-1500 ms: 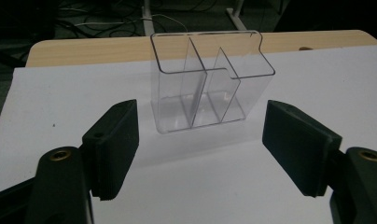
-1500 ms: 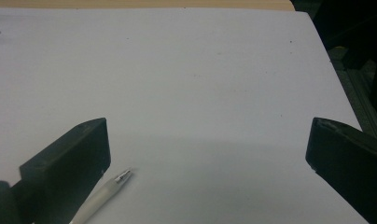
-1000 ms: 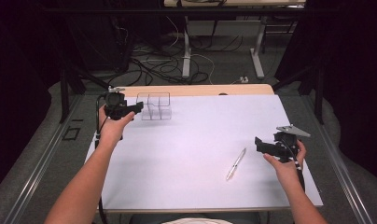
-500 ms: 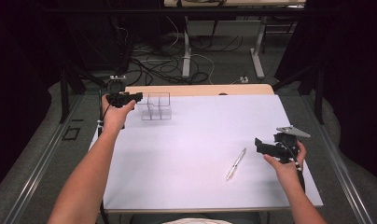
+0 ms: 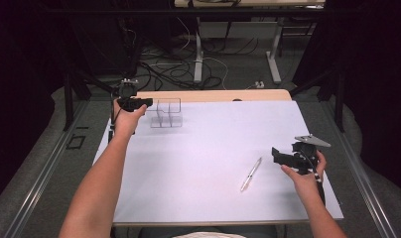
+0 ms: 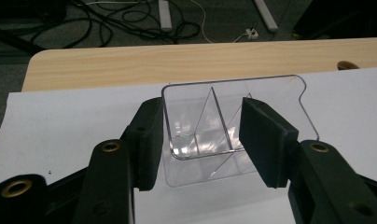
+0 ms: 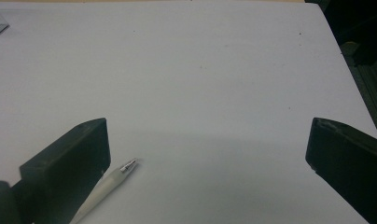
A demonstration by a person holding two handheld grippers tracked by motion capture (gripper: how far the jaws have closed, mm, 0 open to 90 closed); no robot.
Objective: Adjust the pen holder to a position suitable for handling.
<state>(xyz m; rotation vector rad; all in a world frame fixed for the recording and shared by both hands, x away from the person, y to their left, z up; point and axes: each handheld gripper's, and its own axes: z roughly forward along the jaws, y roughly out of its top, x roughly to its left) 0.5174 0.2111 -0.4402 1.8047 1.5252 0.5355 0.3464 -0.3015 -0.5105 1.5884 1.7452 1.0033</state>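
Left gripper (image 5: 148, 103) closer round clear organizer (image 6: 224, 121); jaws closing

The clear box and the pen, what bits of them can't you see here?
- Clear box, left gripper view: its near corners sit behind the left gripper's black jaws, so whether the pads touch it cannot be told.
- Pen, right gripper view: its back end is cut off by the bottom edge and the right gripper's jaw.
- Pen, high view: too small to read its tip.
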